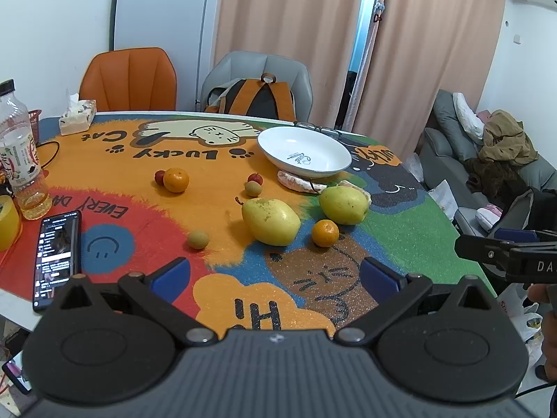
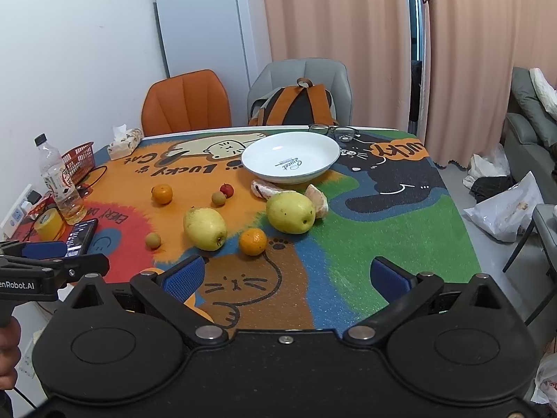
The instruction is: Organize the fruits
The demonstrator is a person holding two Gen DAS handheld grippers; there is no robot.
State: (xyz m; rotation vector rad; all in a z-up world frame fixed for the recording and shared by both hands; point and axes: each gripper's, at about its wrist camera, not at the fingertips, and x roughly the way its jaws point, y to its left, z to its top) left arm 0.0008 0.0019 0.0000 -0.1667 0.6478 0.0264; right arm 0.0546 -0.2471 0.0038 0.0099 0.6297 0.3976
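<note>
hovering grippers: left gripper (image 1: 275,275) and right gripper (image 2: 287,278) hung over the near table edge, jaws spread, empty.
fruits: two pears (image 2: 205,228) (image 2: 290,212) and oranges (image 2: 253,241) lay loose on the mat.
bowl: white bowl (image 2: 290,156) stood empty beyond them.

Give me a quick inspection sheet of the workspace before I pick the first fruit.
Surface: cartoon-cat mat covers the table.
Job's things: white bowl empty; two pears, two oranges, small fruits loose on mat; peel beside bowl.
Clutter: phone, bottle, tissue pack, glasses, red basket.
Grippers: left tool and right tool open, empty.
Cables: black cable near bottle.
Surroundings: two chairs, backpack, fridge, curtains, sofa.
</note>
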